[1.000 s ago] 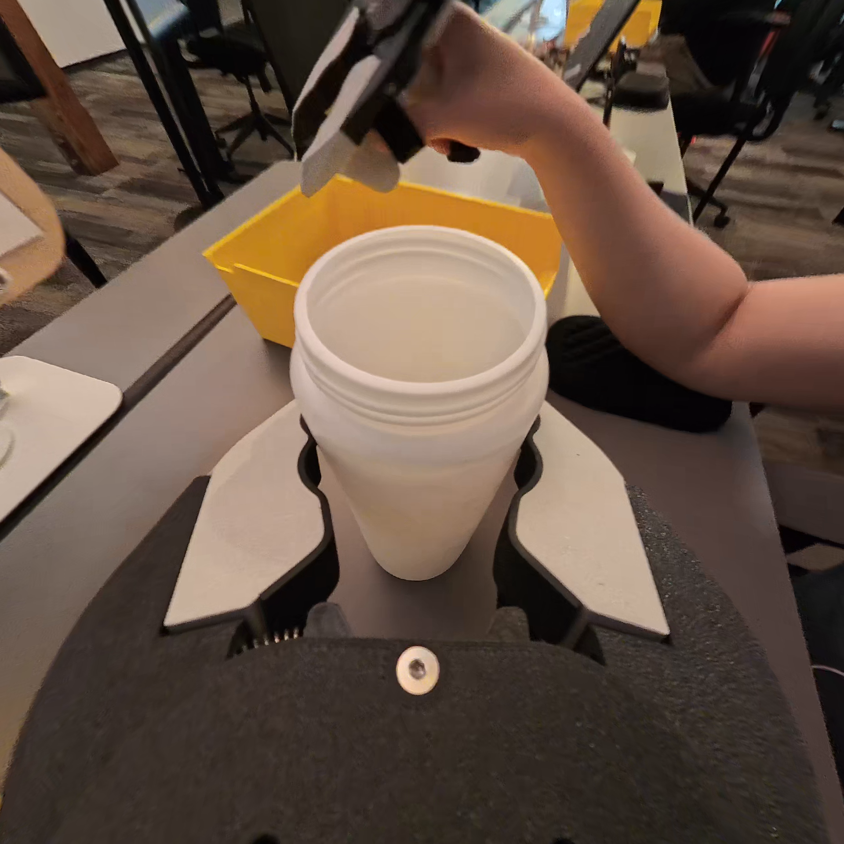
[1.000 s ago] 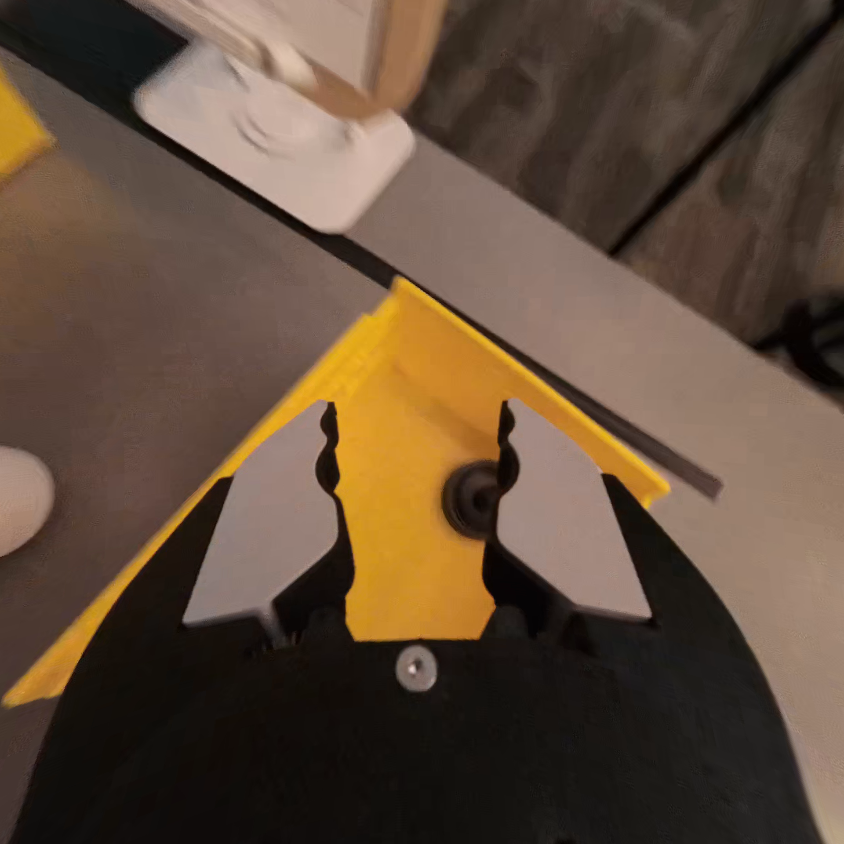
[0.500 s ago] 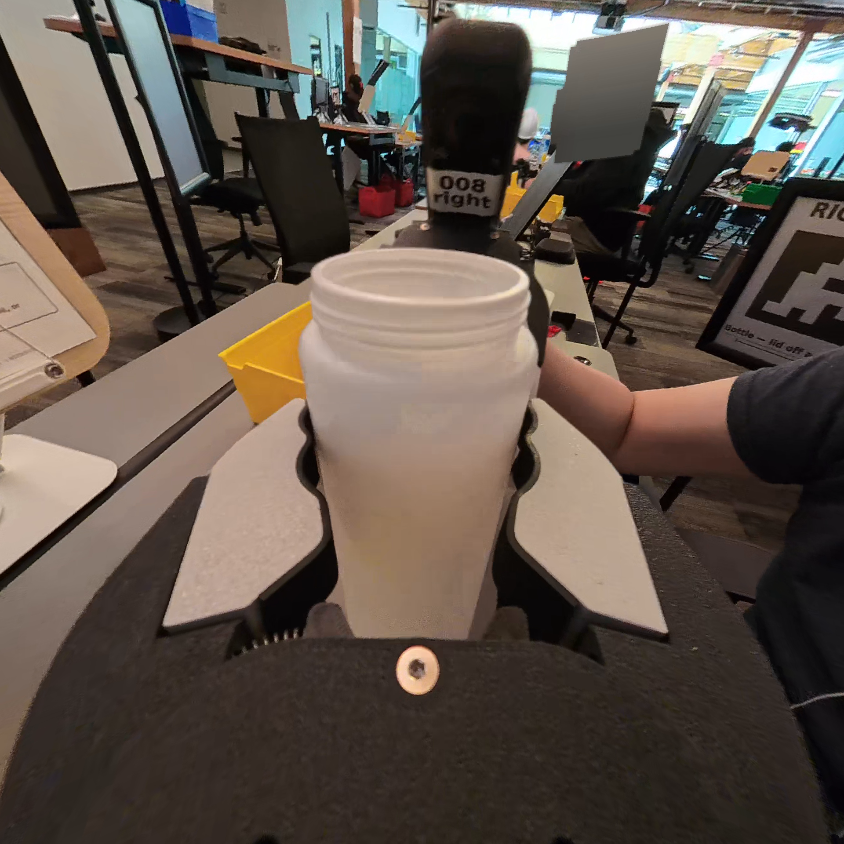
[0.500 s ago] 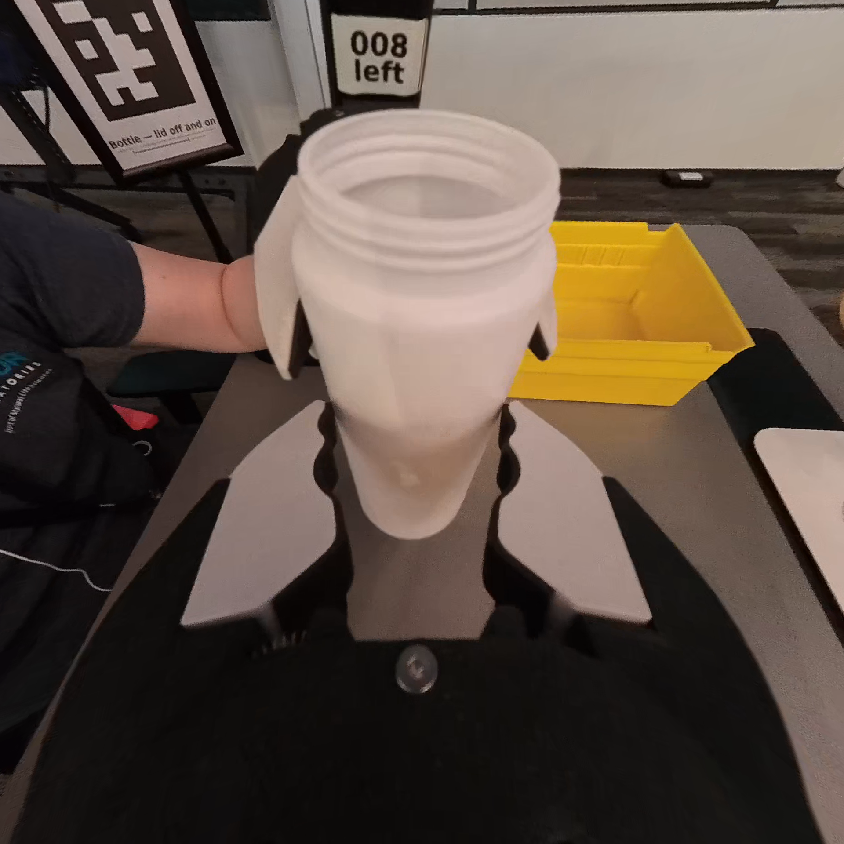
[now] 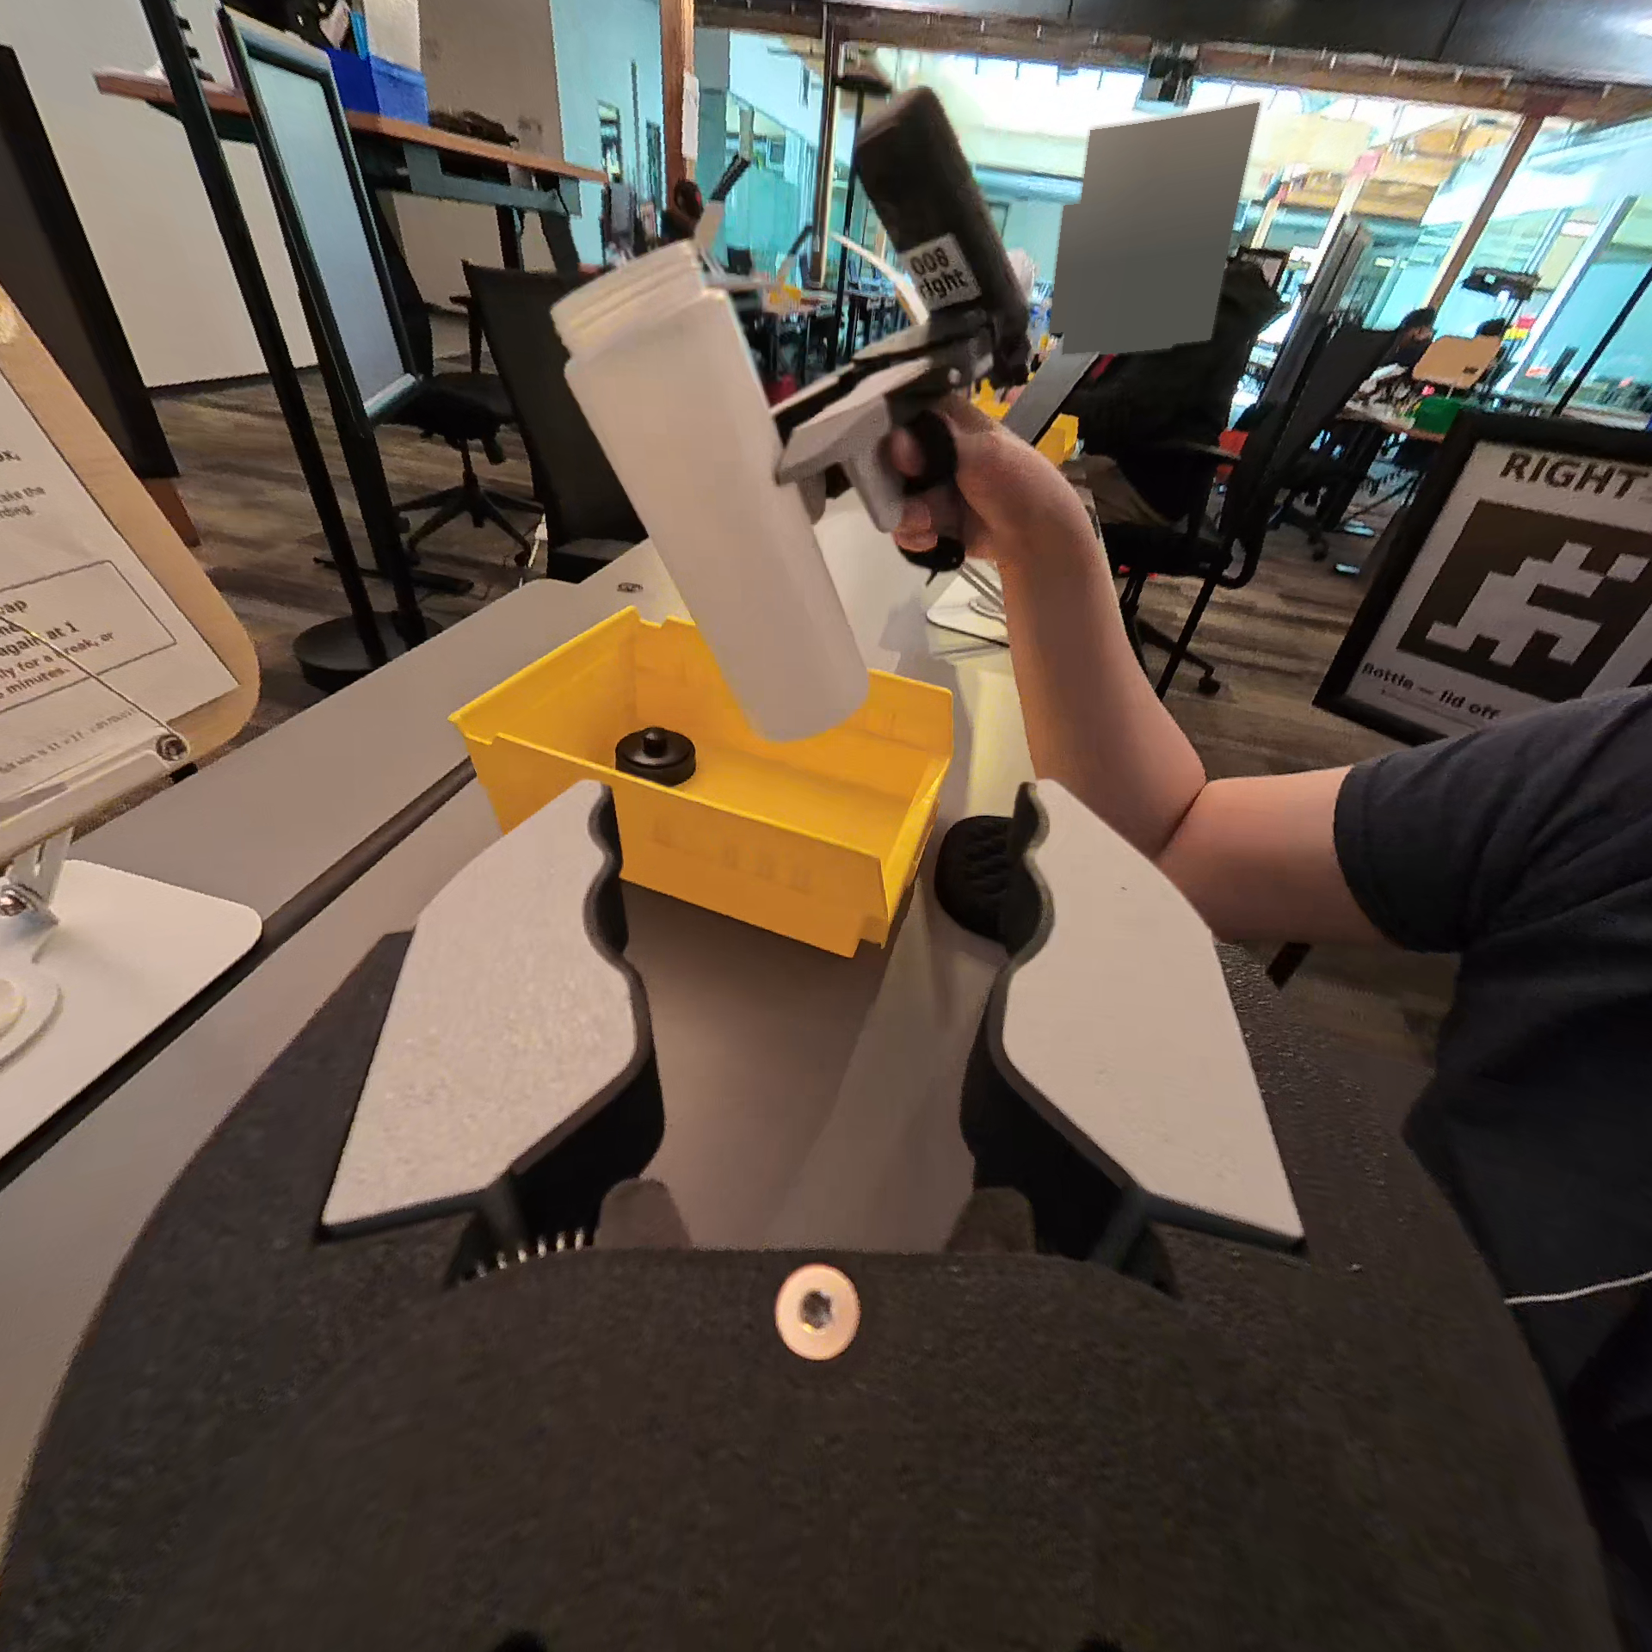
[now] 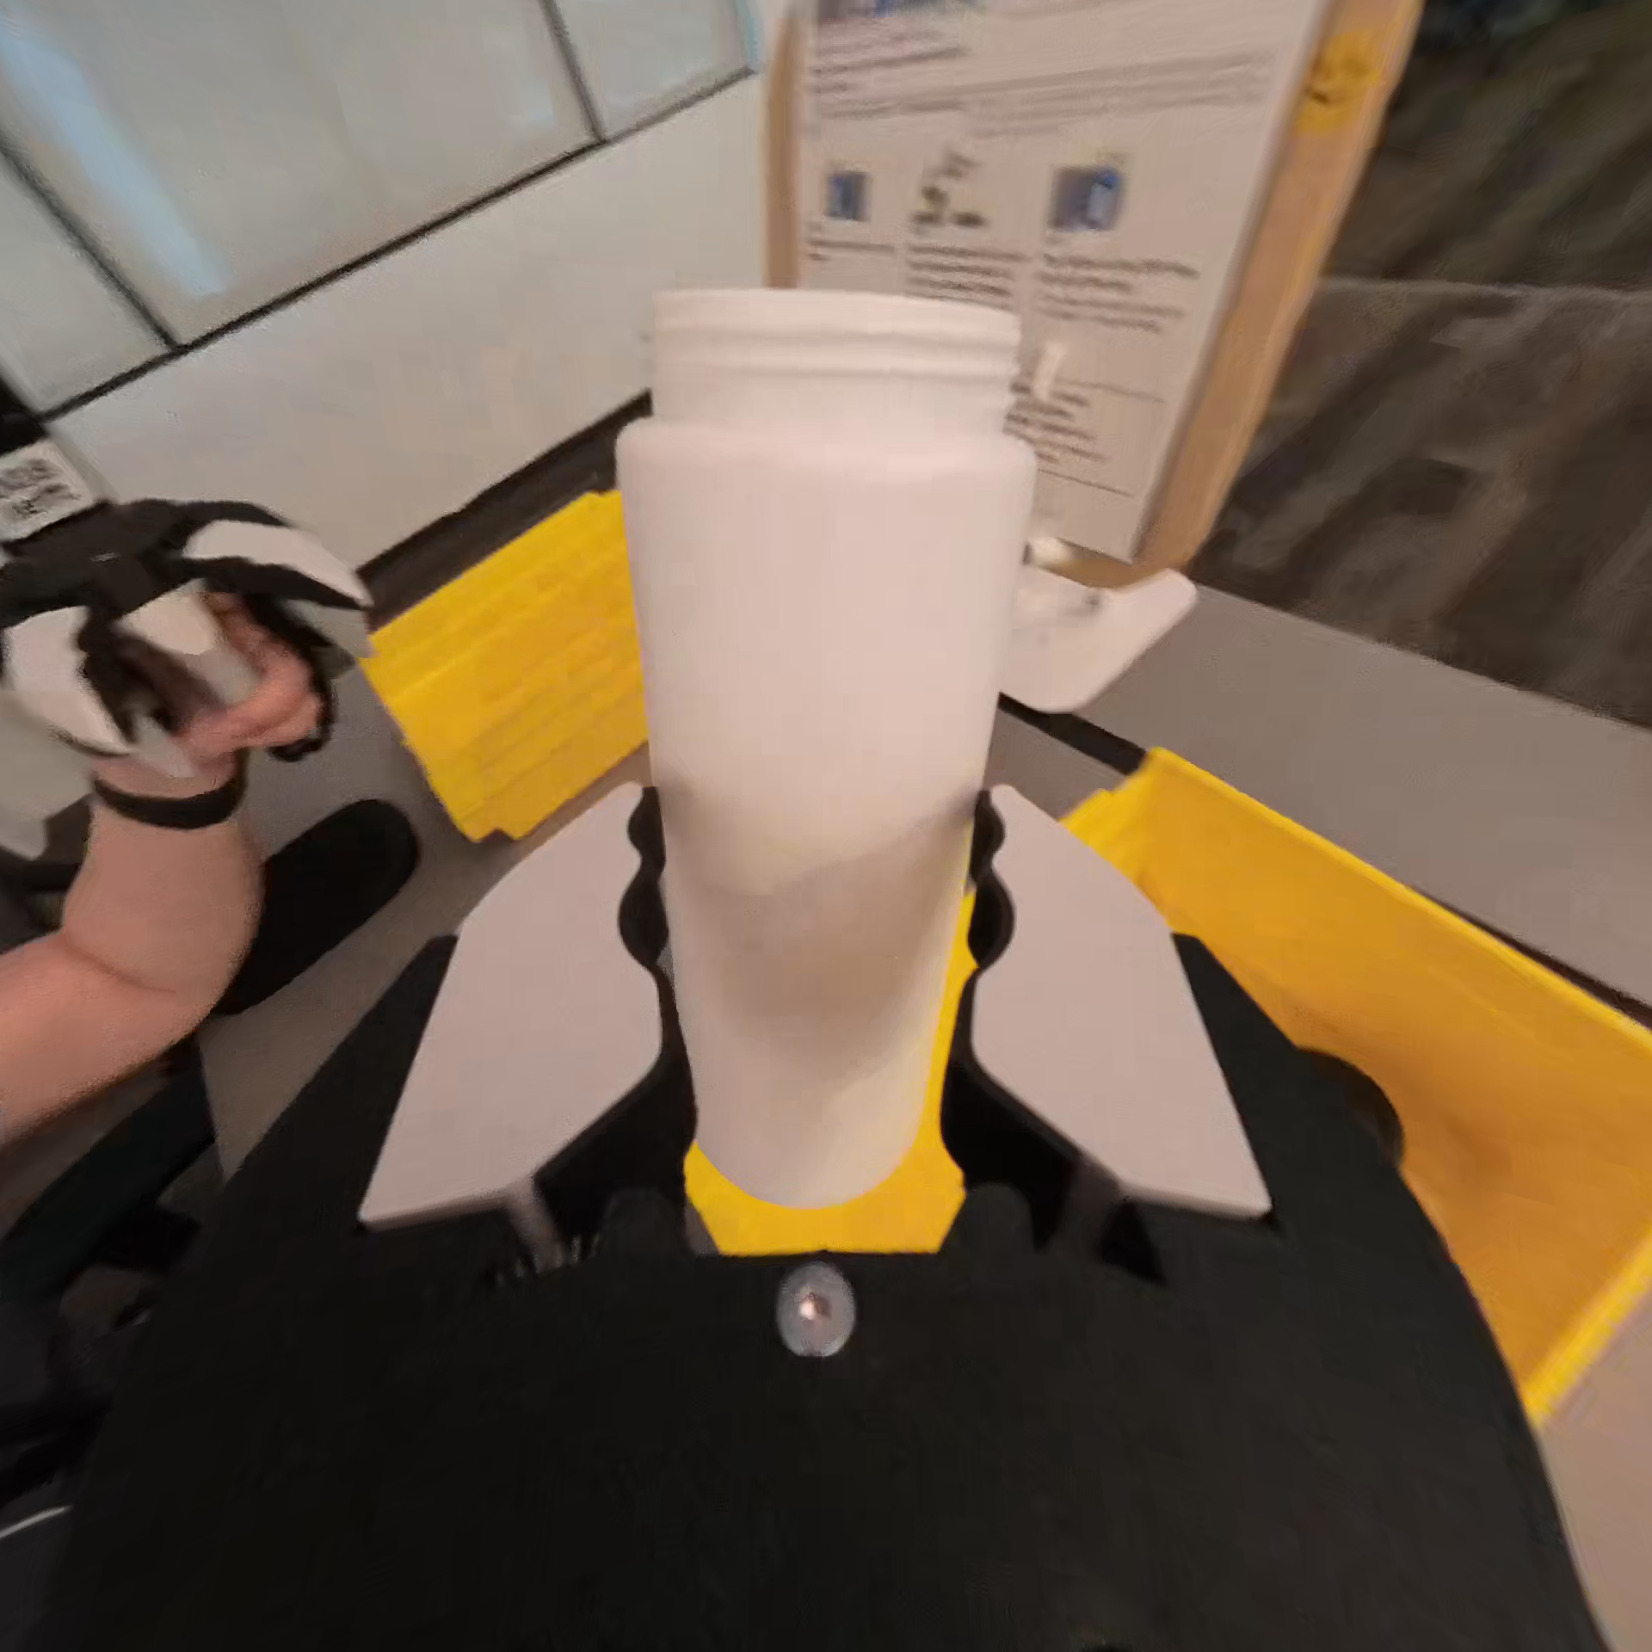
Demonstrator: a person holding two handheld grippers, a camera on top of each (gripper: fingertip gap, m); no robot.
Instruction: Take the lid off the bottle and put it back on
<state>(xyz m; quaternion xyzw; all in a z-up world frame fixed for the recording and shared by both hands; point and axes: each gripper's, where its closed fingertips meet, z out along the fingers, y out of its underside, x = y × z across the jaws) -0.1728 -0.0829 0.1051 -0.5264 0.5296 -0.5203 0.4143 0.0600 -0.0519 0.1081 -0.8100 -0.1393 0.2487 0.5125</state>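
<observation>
The white bottle (image 5: 706, 501) has no lid on and hangs tilted above the yellow bin (image 5: 769, 849). My right gripper (image 5: 804, 429) is shut on its body; in the right wrist view both pads press the bottle (image 6: 822, 626) between the right gripper's (image 6: 812, 813) fingers. The black lid (image 5: 655, 755) lies inside the bin, near its left front corner. My left gripper (image 5: 813, 822) is open and empty, low over the table just in front of the bin. It also shows at the left of the right wrist view (image 6: 170, 626), clear of the bottle.
A black pad (image 5: 979, 876) lies on the grey table (image 5: 268, 804) right of the bin. A sign stand with a white base (image 5: 116, 965) stands at the left. A second yellow bin (image 6: 518, 679) shows beyond the bottle. Chairs and stands fill the room behind.
Half a second ago my left gripper held the bottle while the right closed around it. The left has now let go and drawn back; the right has lifted the bottle and tilted it over the bin.
</observation>
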